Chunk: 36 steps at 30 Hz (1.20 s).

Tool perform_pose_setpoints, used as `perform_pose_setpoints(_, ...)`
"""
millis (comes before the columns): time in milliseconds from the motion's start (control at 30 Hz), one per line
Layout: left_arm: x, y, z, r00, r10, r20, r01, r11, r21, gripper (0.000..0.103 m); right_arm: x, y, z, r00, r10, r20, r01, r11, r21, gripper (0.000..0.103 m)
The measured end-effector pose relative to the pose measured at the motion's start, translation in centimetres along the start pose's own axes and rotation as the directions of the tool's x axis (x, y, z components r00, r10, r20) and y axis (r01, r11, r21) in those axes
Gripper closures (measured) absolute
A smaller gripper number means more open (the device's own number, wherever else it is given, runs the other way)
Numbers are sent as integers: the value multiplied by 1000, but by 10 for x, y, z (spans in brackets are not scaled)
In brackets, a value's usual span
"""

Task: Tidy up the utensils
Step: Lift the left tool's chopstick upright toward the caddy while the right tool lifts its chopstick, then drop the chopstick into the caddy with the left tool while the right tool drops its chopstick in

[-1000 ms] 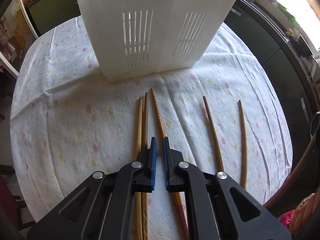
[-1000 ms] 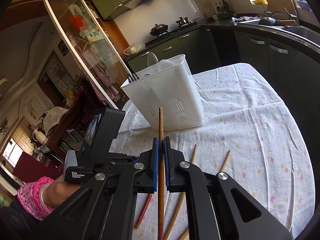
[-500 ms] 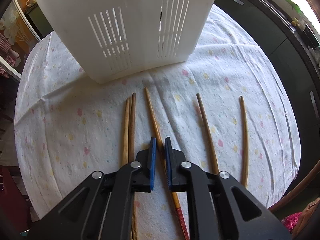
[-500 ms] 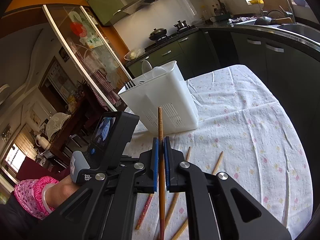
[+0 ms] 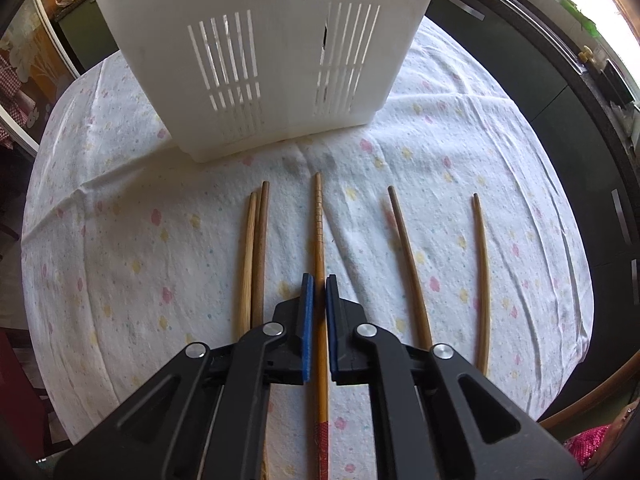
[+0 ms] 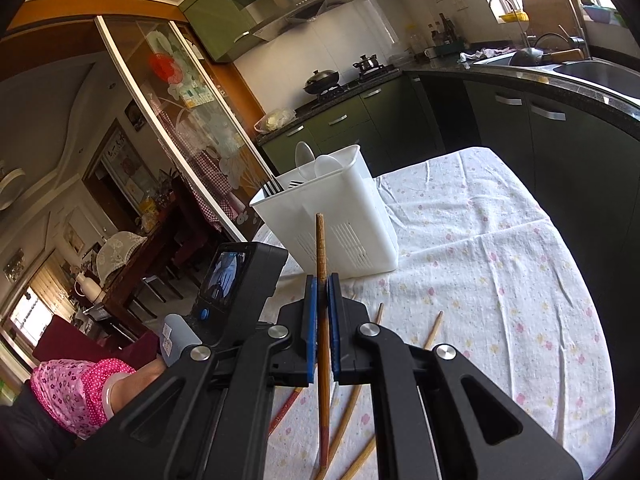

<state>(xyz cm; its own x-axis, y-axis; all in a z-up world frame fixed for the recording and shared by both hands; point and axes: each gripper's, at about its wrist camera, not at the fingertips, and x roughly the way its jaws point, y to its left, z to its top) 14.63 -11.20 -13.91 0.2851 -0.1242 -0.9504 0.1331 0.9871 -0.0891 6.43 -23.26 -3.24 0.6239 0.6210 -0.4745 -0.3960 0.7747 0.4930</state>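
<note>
**Now both grippers on chopsticks**

My left gripper (image 5: 319,280) points steeply down at the table (image 5: 120,248), its blue pads drawn together on the ridged chopstick (image 5: 318,220) that runs straight up between them toward the caddy (image 5: 272,60). That stick lies flat on the flowered cloth, its red-patterned end showing under my fingers and its tip just short of the caddy's base. To its left lies a pair of chopsticks (image 5: 256,248) side by side, touching along their length. To its right lies a dark chopstick (image 5: 406,248), and further right, apart from it, a pale curved one (image 5: 482,264).

My right gripper (image 6: 322,280) is clamped on another chopstick (image 6: 320,240), which is off the cloth and tilted upward, its tip showing in front of the caddy's (image 6: 340,216) slotted wall. The caddy stands upright on the table (image 6: 500,280), white, with dark fork tines (image 6: 274,186) in its near-left corner and white spoons (image 6: 316,162) rising behind them. Below my right fingers, several loose chopsticks (image 6: 434,328) lie on the cloth. To the left, a hand in a pink dotted sleeve (image 6: 76,384) carries the left gripper's body.
</note>
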Motion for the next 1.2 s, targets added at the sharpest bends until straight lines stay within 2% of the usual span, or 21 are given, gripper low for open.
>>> perform_pose_setpoints(167,-18,13,-16,996,-59,62,59,998,-10,97,-6,1,2,1000,-3,10,3,1000,-4,97)
perform_pose_setpoints(333,-67,19,-21,980,-94,178,93,996,14,97,-11,4,4,1000,-4,23,4,1000,-9,97)
perform_pose_setpoints(600,-150,30,-27,926,-116,360,99,993,64,97,-11,9,2,1000,-2,23,2,1000,-18,97)
perform_pose_setpoints(833,-192,29,-24,882,-133,453,107,991,81,97,-14,12,3,1000,-3,30,4,1000,-26,97)
perform_pose_setpoints(967,-226,30,-8,843,-125,523,96,992,81,97,-15,13,3,999,-5,31,6,1000,-29,97)
perform_pose_setpoints(1200,-280,34,38,744,-57,666,31,998,51,97,-15,12,2,999,-3,33,4,1000,-25,97)
